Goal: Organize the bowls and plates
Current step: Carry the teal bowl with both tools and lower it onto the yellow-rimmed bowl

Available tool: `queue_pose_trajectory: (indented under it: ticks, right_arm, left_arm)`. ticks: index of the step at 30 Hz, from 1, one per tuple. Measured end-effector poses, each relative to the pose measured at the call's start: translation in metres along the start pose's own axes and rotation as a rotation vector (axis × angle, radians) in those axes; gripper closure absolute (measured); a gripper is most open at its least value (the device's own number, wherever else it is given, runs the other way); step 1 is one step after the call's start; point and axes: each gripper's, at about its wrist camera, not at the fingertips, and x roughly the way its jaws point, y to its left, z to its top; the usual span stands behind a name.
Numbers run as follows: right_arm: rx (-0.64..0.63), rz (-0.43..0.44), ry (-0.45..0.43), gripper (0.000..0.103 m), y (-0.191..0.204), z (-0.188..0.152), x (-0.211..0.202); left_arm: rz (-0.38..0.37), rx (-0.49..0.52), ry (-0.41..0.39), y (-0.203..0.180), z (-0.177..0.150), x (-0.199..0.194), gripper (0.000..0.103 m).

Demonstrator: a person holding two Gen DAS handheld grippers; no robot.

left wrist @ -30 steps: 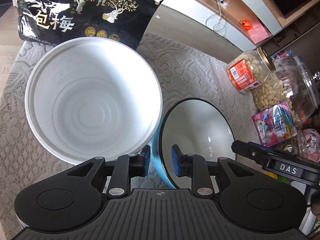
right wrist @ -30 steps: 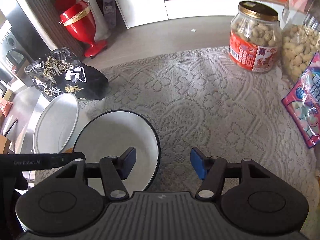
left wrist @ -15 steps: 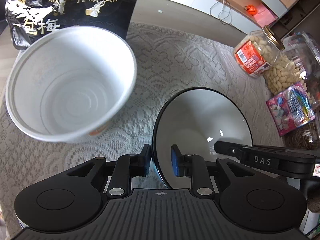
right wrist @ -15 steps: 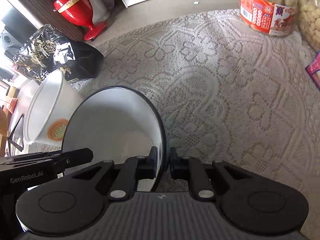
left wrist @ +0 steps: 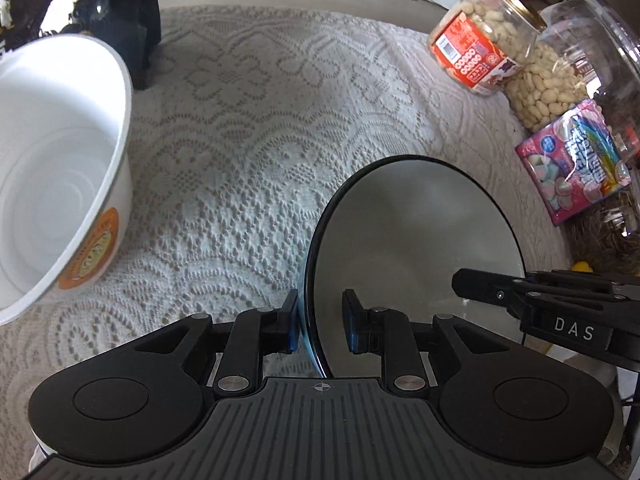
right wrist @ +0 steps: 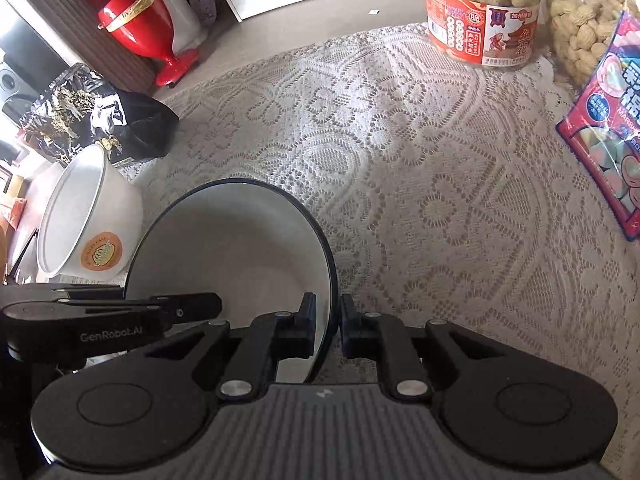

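A blue bowl with a white inside and dark rim (left wrist: 416, 240) (right wrist: 236, 248) is held above the lace tablecloth by both grippers. My left gripper (left wrist: 320, 326) straddles its left rim, jaws slightly parted around the wall. My right gripper (right wrist: 328, 326) is shut on its right rim. A larger white bowl with an orange sticker (left wrist: 60, 168) (right wrist: 88, 220) stands on the cloth to the left, apart from the held bowl.
A black snack bag (right wrist: 92, 116) lies behind the white bowl. A peanut jar (left wrist: 480, 48) (right wrist: 480, 12), a second clear jar (left wrist: 580, 60) and a pink marshmallow bag (left wrist: 576, 160) (right wrist: 608, 136) stand at the right. Lace cloth (right wrist: 400, 140) covers the table.
The right gripper closed on the blue bowl's rim. Both grippers carried the blue bowl to the right, away from the white bowl. The left jaws parted slightly.
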Motion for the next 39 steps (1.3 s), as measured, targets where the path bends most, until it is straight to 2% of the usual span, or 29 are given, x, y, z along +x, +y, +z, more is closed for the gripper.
queue_pose_trajectory:
  ticks: [3, 7, 10, 13, 15, 19, 27, 33, 39]
  right_arm:
    - [0.018, 0.012, 0.016, 0.086, -0.001, 0.005, 0.013]
    - [0.039, 0.057, 0.035, 0.078, -0.003, 0.005, 0.025]
    - [-0.002, 0.019, 0.023, 0.079, 0.006, 0.002, 0.023]
    - [-0.008, -0.018, 0.016, 0.079, 0.012, -0.002, 0.019]
    - [-0.023, -0.027, 0.007, 0.079, 0.014, -0.004, 0.016]
    - [-0.017, -0.032, -0.002, 0.079, 0.014, -0.008, 0.004]
    - [0.001, -0.038, -0.048, 0.079, 0.019, -0.017, -0.043]
    - [0.009, -0.081, -0.097, 0.079, 0.010, -0.028, -0.093]
    - [0.042, -0.151, -0.091, 0.079, -0.013, -0.061, -0.132]
  left_arm:
    - [-0.004, 0.007, 0.003, 0.000, 0.000, 0.000, 0.080]
    - [-0.031, -0.049, 0.012, 0.008, 0.003, 0.000, 0.081]
    - [-0.045, -0.102, 0.025, 0.012, 0.005, 0.001, 0.081]
    - [-0.023, -0.077, 0.014, 0.008, 0.002, 0.000, 0.080]
    - [-0.010, -0.057, 0.007, 0.003, 0.001, 0.000, 0.078]
    - [-0.033, -0.069, 0.009, 0.002, -0.002, -0.007, 0.079]
    - [-0.035, -0.016, -0.055, -0.025, -0.013, -0.049, 0.079]
    - [-0.124, 0.054, -0.066, -0.057, -0.027, -0.075, 0.078]
    - [-0.234, 0.141, 0.021, -0.095, -0.061, -0.077, 0.078]
